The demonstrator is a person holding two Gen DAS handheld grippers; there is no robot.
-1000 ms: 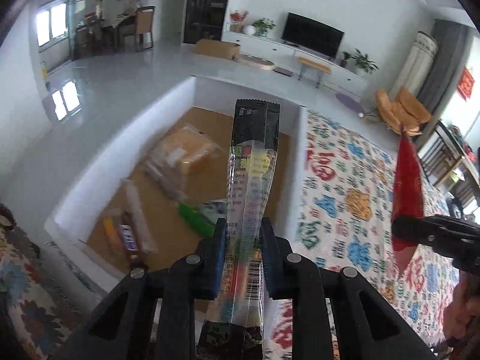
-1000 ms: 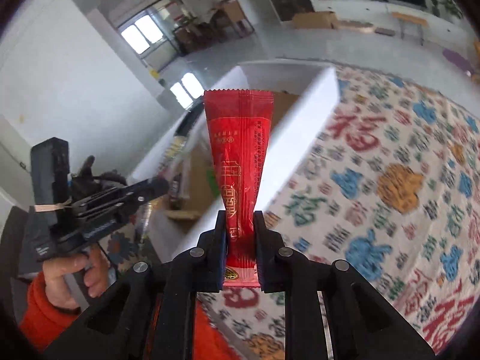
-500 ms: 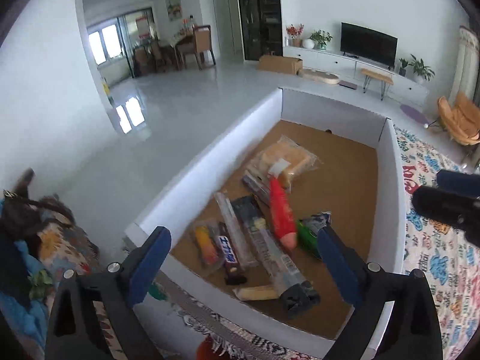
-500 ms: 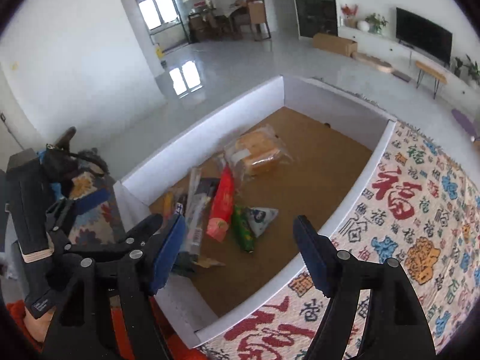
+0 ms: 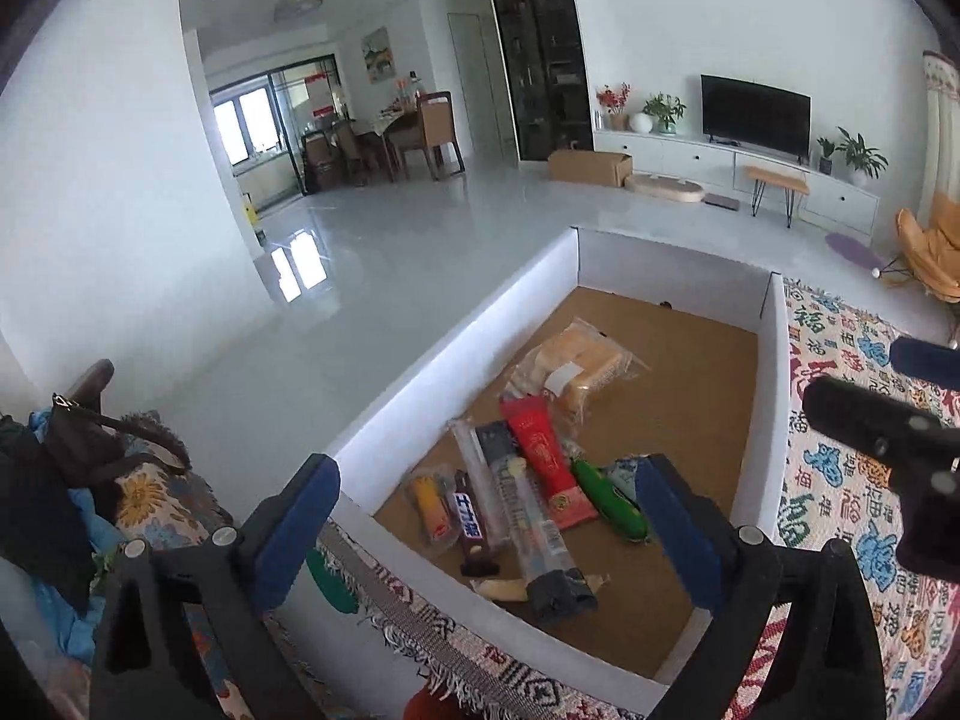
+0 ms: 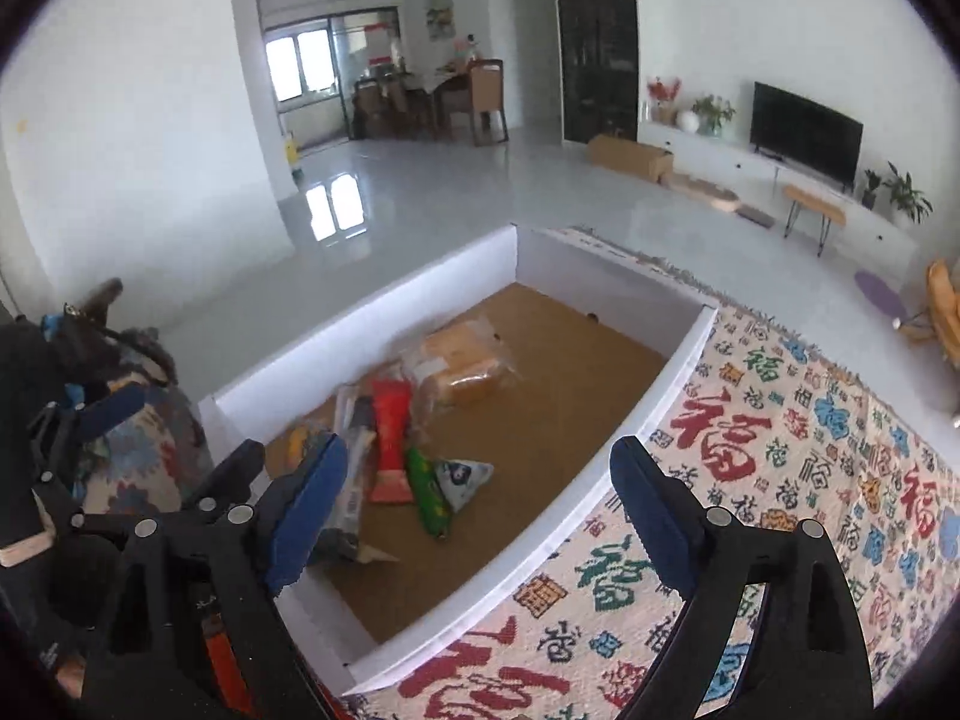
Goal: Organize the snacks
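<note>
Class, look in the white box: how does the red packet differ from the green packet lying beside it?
Colour: the red packet is red with gold print; the green packet is bright green.
Size: the red packet is longer and wider; the green packet is shorter and slimmer.
Shape: the red packet lies flat; the green packet looks rounder.
Both lie loose on the brown floor of the box, side by side.

Glossy pale-grey tiled floor [image 5: 420, 240], reflecting window light. Plain white walls [image 5: 102, 180]. Far ahead, left of the claw: glazed balcony window [image 5: 252, 126], brown wooden dining chairs [image 5: 432, 132] at a table. Straight ahead: tall black glass-fronted cabinet [image 5: 540, 48]. Ahead to the right: low white media unit [image 5: 720, 159], black flat television [image 5: 755, 114], green potted plants [image 5: 859, 151], brown cardboard box [image 5: 589, 167], small wooden bench [image 5: 774, 181].
</note>
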